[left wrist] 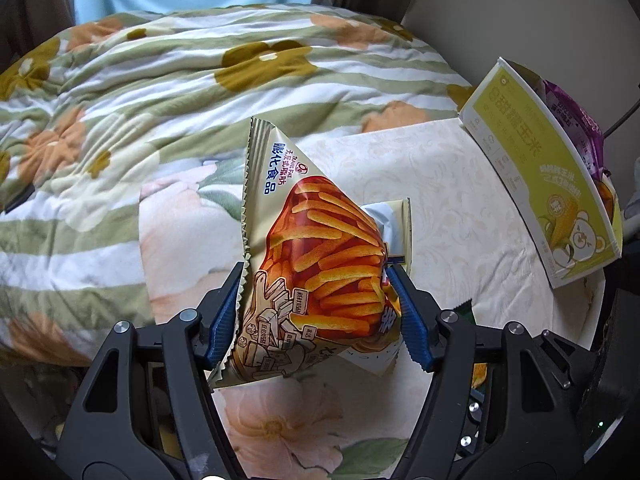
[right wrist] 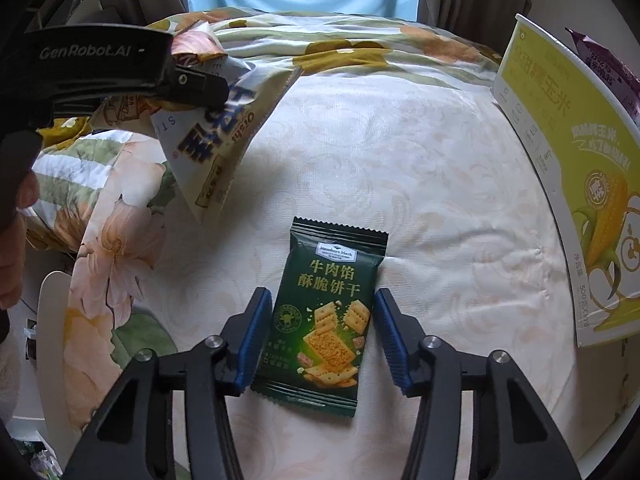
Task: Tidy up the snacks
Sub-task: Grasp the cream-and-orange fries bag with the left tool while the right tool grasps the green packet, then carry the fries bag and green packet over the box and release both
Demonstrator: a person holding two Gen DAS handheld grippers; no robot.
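My left gripper (left wrist: 316, 270) is shut on a beige snack bag (left wrist: 320, 264) printed with orange sticks, which hangs tilted above the table. In the right wrist view that bag (right wrist: 216, 136) hangs at the upper left from the left gripper's black fingers (right wrist: 196, 84). A dark green cracker packet (right wrist: 328, 312) lies flat on the cream tablecloth (right wrist: 440, 200). My right gripper (right wrist: 322, 292) is down around it, its blue pads (right wrist: 256, 336) pressing against the packet's two long sides.
A yellow corn box (right wrist: 560, 160) (left wrist: 540, 184) stands open at the table's right edge, with a purple packet (left wrist: 580, 128) inside. A bed with a floral quilt (left wrist: 160, 80) lies beyond the table. A person's hand (right wrist: 16, 240) shows at the left.
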